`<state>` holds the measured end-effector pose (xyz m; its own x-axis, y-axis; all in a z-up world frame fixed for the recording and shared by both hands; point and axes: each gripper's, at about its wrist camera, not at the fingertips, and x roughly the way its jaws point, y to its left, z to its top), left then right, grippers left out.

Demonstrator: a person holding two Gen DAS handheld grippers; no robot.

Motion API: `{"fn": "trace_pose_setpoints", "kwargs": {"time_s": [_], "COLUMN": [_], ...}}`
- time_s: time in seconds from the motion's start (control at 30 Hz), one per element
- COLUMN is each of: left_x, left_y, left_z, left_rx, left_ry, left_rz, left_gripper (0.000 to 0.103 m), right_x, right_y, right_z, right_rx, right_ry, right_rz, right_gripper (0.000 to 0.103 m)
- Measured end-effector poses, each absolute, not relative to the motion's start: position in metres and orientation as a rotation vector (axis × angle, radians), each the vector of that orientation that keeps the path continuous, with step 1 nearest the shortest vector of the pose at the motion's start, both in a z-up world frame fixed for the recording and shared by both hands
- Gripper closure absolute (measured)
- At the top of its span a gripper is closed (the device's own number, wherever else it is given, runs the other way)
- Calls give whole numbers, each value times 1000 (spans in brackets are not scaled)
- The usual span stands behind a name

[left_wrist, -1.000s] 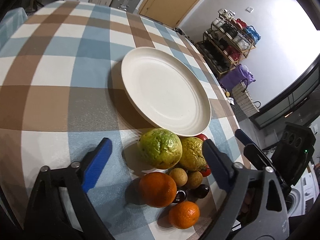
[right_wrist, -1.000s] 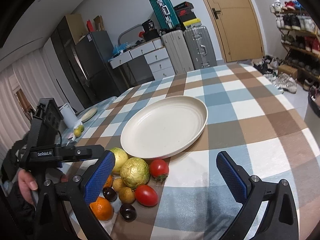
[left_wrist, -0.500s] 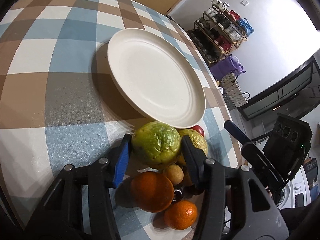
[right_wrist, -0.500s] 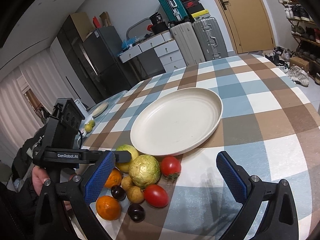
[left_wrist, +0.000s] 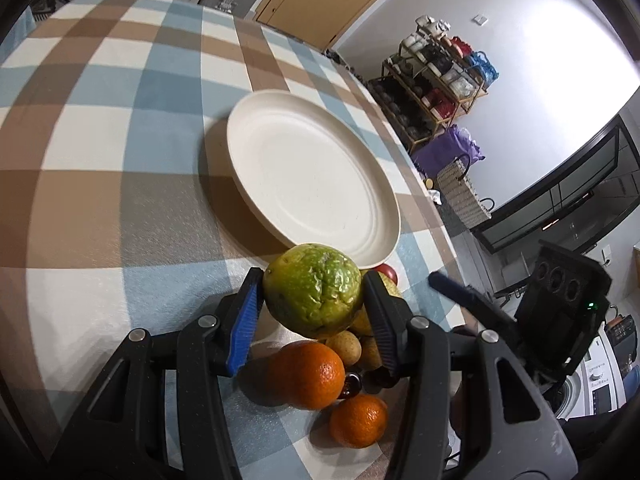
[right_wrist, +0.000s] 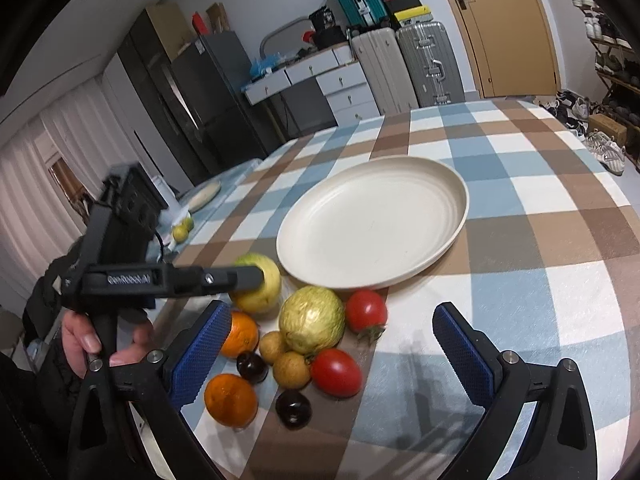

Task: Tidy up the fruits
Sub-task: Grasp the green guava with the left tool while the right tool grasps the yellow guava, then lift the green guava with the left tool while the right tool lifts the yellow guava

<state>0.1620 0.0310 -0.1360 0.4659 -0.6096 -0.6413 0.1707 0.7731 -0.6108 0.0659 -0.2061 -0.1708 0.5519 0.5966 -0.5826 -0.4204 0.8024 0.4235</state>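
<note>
Fruits sat in a pile on the tabletop (left_wrist: 100,216) by the white plate (left_wrist: 256,128), so I squeezed my left claw (left_wrist: 312,300) on the green guava (left_wrist: 314,292) and kept my right claw (right_wrist: 332,344) wide.

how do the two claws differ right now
The left claw is shut on the green guava, pads against both its sides; the right claw stands wide open with nothing held. The left one sits at the fruit pile's plate-side edge; the right hovers above the tomatoes. Both have blue pads and point toward the white plate.
</note>
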Motion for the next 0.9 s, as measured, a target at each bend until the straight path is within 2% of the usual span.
{"fn": "trace_pose_setpoints", "kwargs": {"time_s": [0.07, 0.2, 0.4, 0.57, 0.73, 0.83, 0.9], "left_x": [159, 155, 132, 127, 127, 125, 125], "left_y": [37, 46, 66, 74, 80, 81, 82], "left_z": [-132, -126, -129, -131, -135, -137, -139], "left_rx": [-515, -513, -534, -536, -552, -556, -559], "left_ry": [961, 942, 924, 912, 912, 912, 913], "left_rz": [-507, -515, -528, -530, -540, -543, -543], "left_gripper": [56, 56, 56, 56, 56, 56, 56], "right_x": [68, 76, 83, 88, 91, 91, 93], "right_y": [-200, -189, -179, -169, -154, -148, -145], "right_z": [-173, -180, -182, -181, -181, -180, -181], "right_rx": [245, 264, 309, 276, 189, 153, 144], "right_ry": [812, 895, 958, 991, 1007, 1014, 1023], "right_rz": [604, 606, 613, 571, 519, 488, 475], "right_gripper": [3, 18, 23, 29, 31, 37, 47]}}
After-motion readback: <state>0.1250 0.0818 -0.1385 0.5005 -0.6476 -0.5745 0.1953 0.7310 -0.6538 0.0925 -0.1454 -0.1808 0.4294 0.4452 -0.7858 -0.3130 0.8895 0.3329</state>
